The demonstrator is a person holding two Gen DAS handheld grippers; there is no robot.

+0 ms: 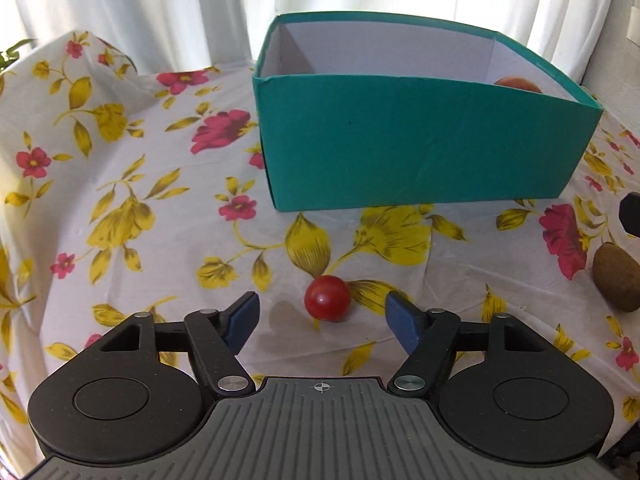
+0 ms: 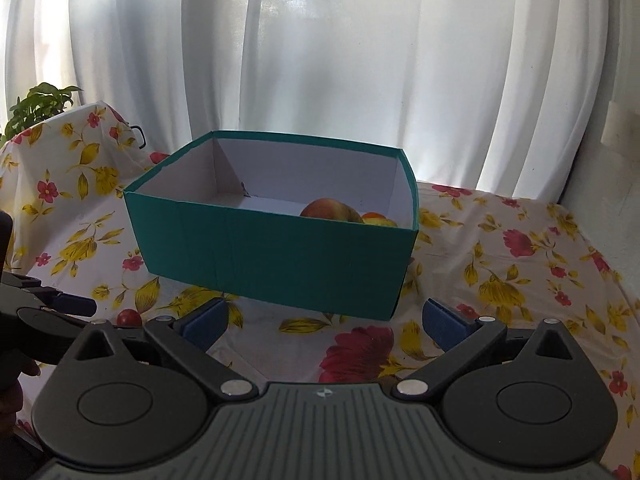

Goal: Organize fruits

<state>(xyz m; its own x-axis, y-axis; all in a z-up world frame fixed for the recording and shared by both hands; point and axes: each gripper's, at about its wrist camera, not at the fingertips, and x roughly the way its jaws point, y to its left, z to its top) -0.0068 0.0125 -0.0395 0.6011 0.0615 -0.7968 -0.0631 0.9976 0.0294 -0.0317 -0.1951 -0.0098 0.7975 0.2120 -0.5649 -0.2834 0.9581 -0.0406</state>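
A small red cherry tomato point(image 1: 328, 304) lies on the floral tablecloth, in front of a teal cardboard box point(image 1: 420, 140). My left gripper point(image 1: 322, 308) is low over the cloth, open, with the tomato between its blue pads and a gap on each side. In the right wrist view the same tomato point(image 2: 130, 317) shows at the lower left, beside one of the left gripper's blue fingers point(image 2: 74, 304). My right gripper point(image 2: 323, 312) stands open and empty before the box point(image 2: 280, 256). Inside the box lie an apple point(image 2: 332, 210) and an orange-coloured fruit point(image 2: 372, 215), both partly hidden by the wall.
A brown kiwi point(image 1: 616, 282) rests on the cloth at the right, near the table's edge. White curtains point(image 2: 340, 60) hang behind the table. A green plant point(image 2: 38, 108) stands at the far left corner. The cloth point(image 1: 120, 200) drapes over the table's sides.
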